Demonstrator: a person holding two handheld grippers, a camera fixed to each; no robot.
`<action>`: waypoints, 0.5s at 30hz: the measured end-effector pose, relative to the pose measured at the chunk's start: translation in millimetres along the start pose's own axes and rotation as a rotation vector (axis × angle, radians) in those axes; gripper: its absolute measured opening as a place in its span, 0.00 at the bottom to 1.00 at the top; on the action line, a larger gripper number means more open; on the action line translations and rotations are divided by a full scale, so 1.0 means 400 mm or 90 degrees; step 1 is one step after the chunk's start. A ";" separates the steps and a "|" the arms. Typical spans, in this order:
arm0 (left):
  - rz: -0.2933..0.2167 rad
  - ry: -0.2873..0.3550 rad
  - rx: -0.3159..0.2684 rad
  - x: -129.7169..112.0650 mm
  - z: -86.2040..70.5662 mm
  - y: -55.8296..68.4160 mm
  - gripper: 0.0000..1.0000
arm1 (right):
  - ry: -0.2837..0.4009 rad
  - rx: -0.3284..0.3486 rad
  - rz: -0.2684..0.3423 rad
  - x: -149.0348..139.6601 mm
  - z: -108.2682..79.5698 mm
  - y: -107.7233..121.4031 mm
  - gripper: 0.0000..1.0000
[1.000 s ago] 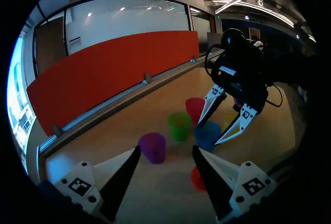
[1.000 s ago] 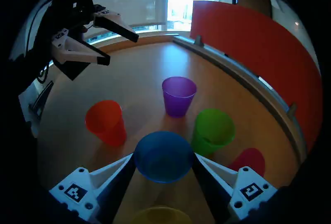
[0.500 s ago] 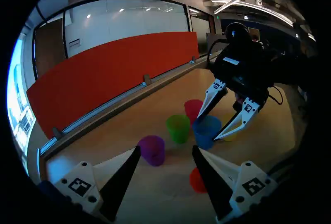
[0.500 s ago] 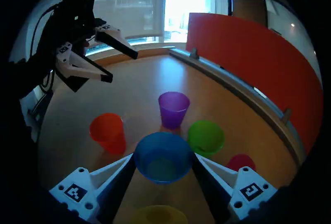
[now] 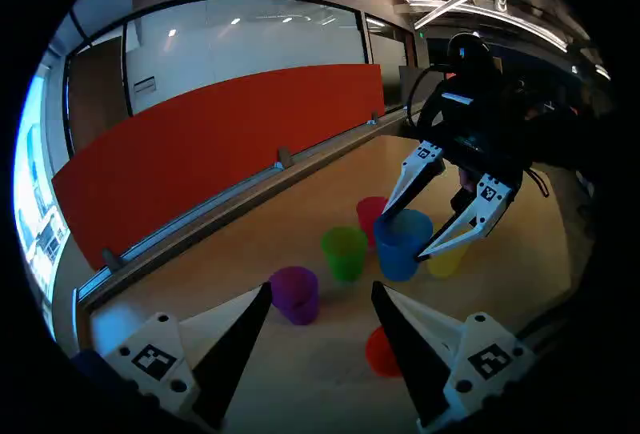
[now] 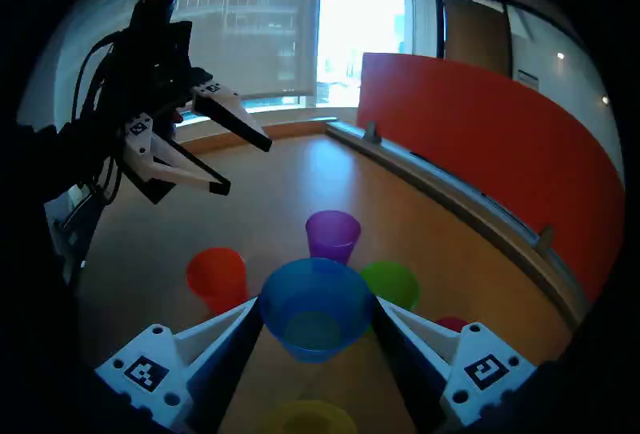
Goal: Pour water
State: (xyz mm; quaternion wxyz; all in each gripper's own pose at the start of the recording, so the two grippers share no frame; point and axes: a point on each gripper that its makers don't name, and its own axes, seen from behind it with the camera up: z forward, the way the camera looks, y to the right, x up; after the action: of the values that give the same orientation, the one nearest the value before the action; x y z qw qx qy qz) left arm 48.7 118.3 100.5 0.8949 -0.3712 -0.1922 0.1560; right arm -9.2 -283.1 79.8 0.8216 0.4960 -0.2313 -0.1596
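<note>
Right gripper (image 6: 316, 299) has its jaws clamped on the blue cup (image 6: 316, 323), which I've got upright just above the tabletop (image 6: 264, 202), near the purple cup (image 6: 332, 234), green cup (image 6: 390, 283) and orange cup (image 6: 217, 276). Left gripper (image 5: 321, 285) hangs well apart, jaws wide, nothing in them.

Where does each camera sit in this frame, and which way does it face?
Left gripper view: rides the left tool, facing the orange partition; its own open jaws show below, the right tool farther off holding the blue cup.
Right gripper view: rides the right tool, facing the window; its own jaws grip the blue cup, the left tool farther off.
Shared: both tools, the blue cup, purple cup, green cup and wooden table.
</note>
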 end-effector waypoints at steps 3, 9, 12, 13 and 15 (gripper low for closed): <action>0.000 0.001 0.000 0.002 0.000 0.000 0.92 | 0.016 -0.001 0.001 0.017 -0.006 -0.002 0.93; 0.003 0.001 0.000 0.005 -0.001 -0.001 0.92 | 0.054 -0.006 0.005 0.058 -0.027 -0.002 0.93; 0.001 0.002 0.001 0.008 0.002 -0.002 0.92 | 0.075 -0.008 0.009 0.080 -0.036 -0.001 0.93; 0.000 0.003 0.001 0.011 0.003 -0.002 0.92 | 0.082 -0.008 0.010 0.086 -0.038 -0.001 0.93; -0.001 0.006 0.001 0.014 0.004 -0.001 0.92 | 0.093 -0.008 0.012 0.096 -0.042 0.000 0.93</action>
State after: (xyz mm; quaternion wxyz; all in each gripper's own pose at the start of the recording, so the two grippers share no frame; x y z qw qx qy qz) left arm 53.0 121.2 103.1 0.8962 -0.3711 -0.1882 0.1539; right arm 32.4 -289.6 81.3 0.8409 0.4988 -0.1743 -0.1167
